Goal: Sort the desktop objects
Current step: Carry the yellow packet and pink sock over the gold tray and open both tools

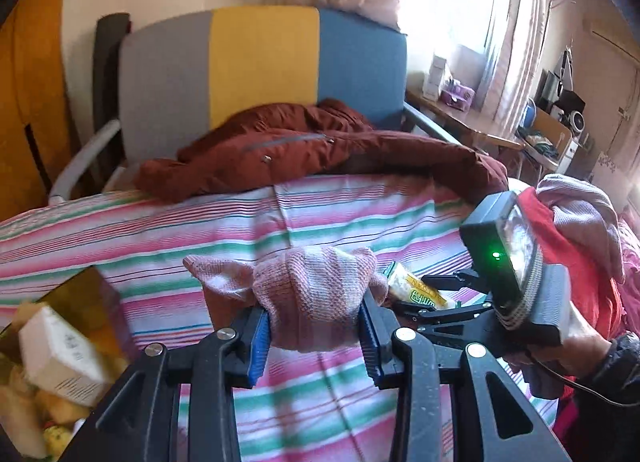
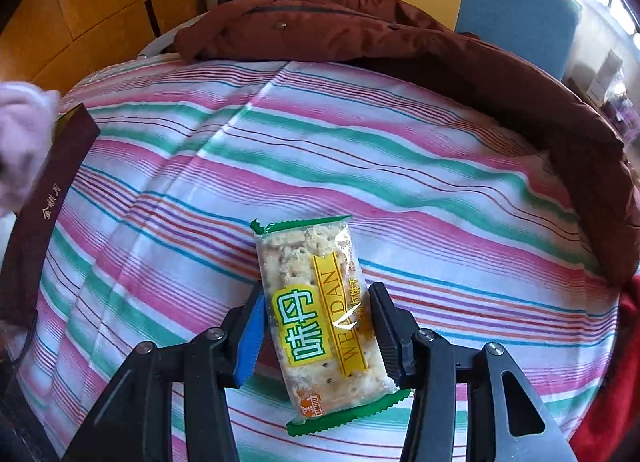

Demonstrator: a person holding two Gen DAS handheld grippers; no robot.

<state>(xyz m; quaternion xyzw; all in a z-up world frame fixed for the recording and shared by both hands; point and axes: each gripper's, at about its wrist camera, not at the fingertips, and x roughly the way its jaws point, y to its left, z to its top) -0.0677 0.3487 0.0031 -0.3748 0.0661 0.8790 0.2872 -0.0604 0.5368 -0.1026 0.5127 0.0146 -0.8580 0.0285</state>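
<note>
Left wrist view: a pink knitted cloth [image 1: 320, 294] is pinched in the left tongs [image 1: 316, 342], lifted above the striped sheet [image 1: 160, 230].

A rust-red jacket [image 1: 320, 150] is draped along the far edge of the striped sheet, before a grey, yellow and blue chair back [image 1: 264, 66]. At lower left an open box [image 1: 76, 302] of packets is seen. In the right wrist view, a cracker packet [image 2: 320, 314] with green ends is clamped at both sides by the right tongs [image 2: 318, 336], its far end over the sheet. A dark maroon box [image 2: 52, 198] lies at the left edge, the pink cloth blurred beside it.
</note>
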